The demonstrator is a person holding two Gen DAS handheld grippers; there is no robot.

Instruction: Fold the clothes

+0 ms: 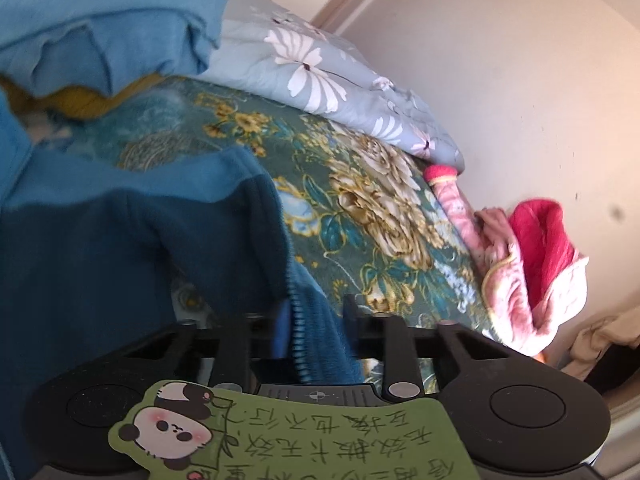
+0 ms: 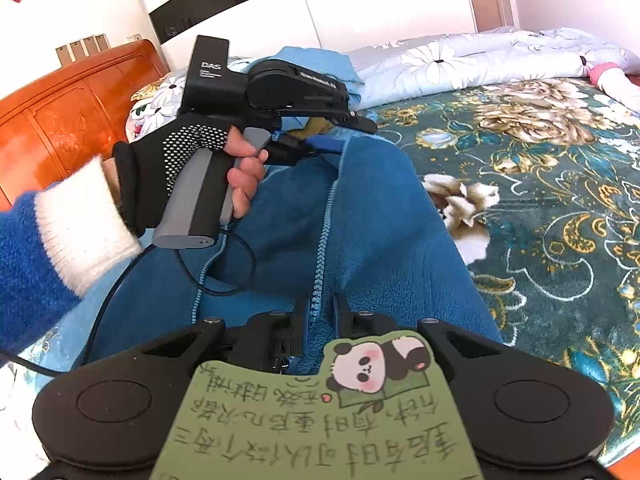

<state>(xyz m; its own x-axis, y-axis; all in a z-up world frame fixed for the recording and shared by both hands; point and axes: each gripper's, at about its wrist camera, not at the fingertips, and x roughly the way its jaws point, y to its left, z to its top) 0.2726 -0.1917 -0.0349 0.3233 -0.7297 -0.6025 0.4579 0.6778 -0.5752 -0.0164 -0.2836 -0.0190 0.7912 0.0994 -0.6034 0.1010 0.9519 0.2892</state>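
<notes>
A blue fleece zip jacket (image 2: 360,216) lies on the bed, zipper running up its middle. My right gripper (image 2: 318,312) is shut on the jacket's zipper edge near its lower end. My left gripper (image 2: 340,136), held in a gloved hand, is shut on the jacket's edge at the far end. In the left wrist view the left gripper (image 1: 308,320) pinches the zipper edge of the blue jacket (image 1: 120,248), which hangs to the left.
The bed has a dark green floral blanket (image 2: 560,208). A pale floral quilt (image 1: 320,72) lies along the far side. A folded light blue garment (image 1: 100,32) sits on a yellow one. A pink garment (image 1: 532,264) lies by the wall. An orange headboard (image 2: 60,112) stands at the left.
</notes>
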